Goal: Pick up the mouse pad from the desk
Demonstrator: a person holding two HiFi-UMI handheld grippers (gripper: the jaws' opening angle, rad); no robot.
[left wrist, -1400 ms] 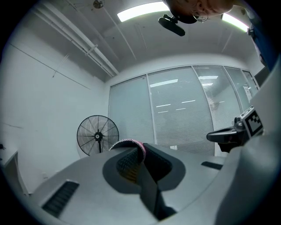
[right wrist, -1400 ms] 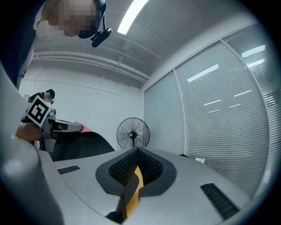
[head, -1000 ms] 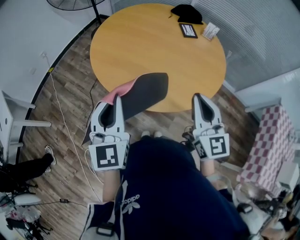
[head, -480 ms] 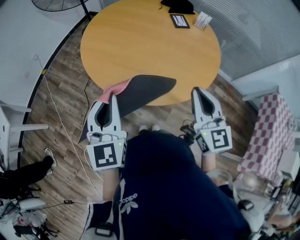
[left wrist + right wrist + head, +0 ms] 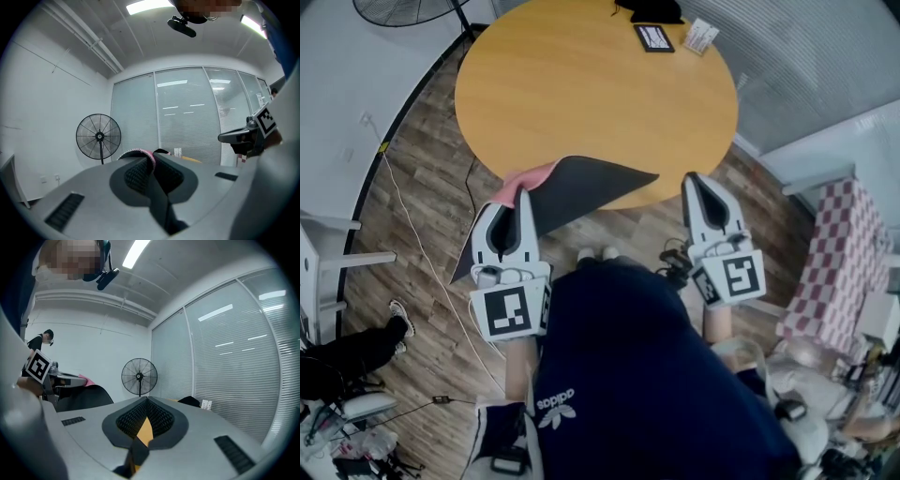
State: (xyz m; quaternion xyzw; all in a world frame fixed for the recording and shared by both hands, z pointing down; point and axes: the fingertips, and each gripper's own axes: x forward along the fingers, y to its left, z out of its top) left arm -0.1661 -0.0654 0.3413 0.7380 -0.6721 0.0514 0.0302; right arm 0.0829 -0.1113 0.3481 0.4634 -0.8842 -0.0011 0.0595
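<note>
The mouse pad (image 5: 581, 187), dark on top with a pink underside, hangs in the air over the near edge of the round wooden desk (image 5: 581, 84). My left gripper (image 5: 523, 193) is shut on its near left corner. In the left gripper view the pad's pink edge (image 5: 149, 159) is pinched between the jaws of the left gripper (image 5: 151, 165). My right gripper (image 5: 693, 179) is at the desk's near right edge, shut and holding nothing. The right gripper view shows the right gripper (image 5: 146, 401) with jaws meeting at the tips, and the pad (image 5: 89, 397) off to its left.
At the far side of the desk lie a black cloth (image 5: 654, 9), a dark tablet (image 5: 654, 37) and a small white box (image 5: 700, 36). A standing fan (image 5: 403, 9) is at the far left. A checkered cloth (image 5: 839, 262) is at the right. A cable (image 5: 422, 234) runs across the wooden floor.
The pad's free end has swung to the right and lies flatter, still gripped at its corner. Both grippers have stayed about where they were.
</note>
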